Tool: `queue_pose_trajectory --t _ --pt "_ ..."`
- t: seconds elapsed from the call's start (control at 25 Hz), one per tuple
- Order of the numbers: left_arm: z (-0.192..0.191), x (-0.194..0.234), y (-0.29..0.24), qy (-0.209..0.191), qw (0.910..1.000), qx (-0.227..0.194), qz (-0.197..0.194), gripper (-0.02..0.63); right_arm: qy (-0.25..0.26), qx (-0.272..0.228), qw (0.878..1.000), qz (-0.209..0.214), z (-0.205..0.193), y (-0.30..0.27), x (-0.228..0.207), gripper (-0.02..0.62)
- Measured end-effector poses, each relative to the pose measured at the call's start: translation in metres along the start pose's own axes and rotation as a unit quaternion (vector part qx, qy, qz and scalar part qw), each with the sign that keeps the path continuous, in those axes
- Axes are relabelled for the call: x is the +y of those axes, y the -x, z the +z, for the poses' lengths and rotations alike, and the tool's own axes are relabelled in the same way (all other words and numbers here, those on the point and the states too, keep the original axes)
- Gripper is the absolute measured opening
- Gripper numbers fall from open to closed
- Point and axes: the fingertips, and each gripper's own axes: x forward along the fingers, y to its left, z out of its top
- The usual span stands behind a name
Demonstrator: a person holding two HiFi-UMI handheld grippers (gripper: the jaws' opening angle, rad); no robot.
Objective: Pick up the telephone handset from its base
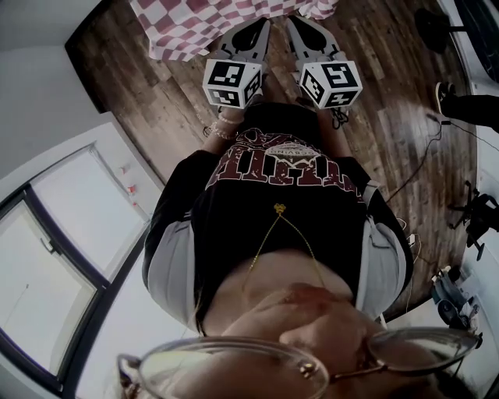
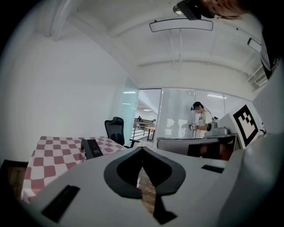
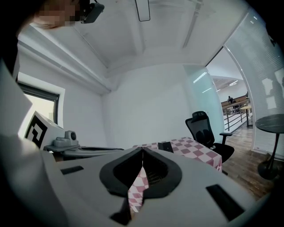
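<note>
A dark telephone (image 2: 92, 148) stands on a table with a red-and-white checked cloth (image 2: 53, 153), some way ahead of both grippers; I cannot make out the handset from the base. The right gripper view shows the telephone (image 3: 165, 146) as a small dark shape on the cloth (image 3: 195, 148). In the head view, the left gripper (image 1: 263, 24) and the right gripper (image 1: 295, 22) are held side by side, pointing at the table's edge (image 1: 195, 27). The left gripper's jaws (image 2: 142, 149) meet at the tip with nothing between them. So do the right gripper's jaws (image 3: 142, 149).
A black office chair (image 2: 116, 129) stands behind the table, also in the right gripper view (image 3: 205, 131). Another person (image 2: 199, 117) stands far off by a glass wall. A small round table (image 3: 270, 122) is at the right. Cables and gear (image 1: 468, 210) lie on the wooden floor.
</note>
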Motion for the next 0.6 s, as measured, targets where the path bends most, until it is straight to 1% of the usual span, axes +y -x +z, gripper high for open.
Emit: queue_pose_trajectory --t 0.2,0.36,0.6 --pt "0.002 0.021 -0.007 -0.002 0.9999 0.006 -0.008 0.0 -0.001 0.006 1.0 0.001 -0.001 -0.025 0.005 0.02" --pt "0.003 0.033 -0.008 0.0 0.9999 0.007 -0.011 0.0 0.005 0.008 1.0 -0.008 0.0 -0.038 0.006 0.02" --pt "0.004 0.053 -0.008 0.006 1.0 0.007 -0.003 0.0 0.004 0.017 1.0 -0.011 -0.003 -0.056 0.009 0.02"
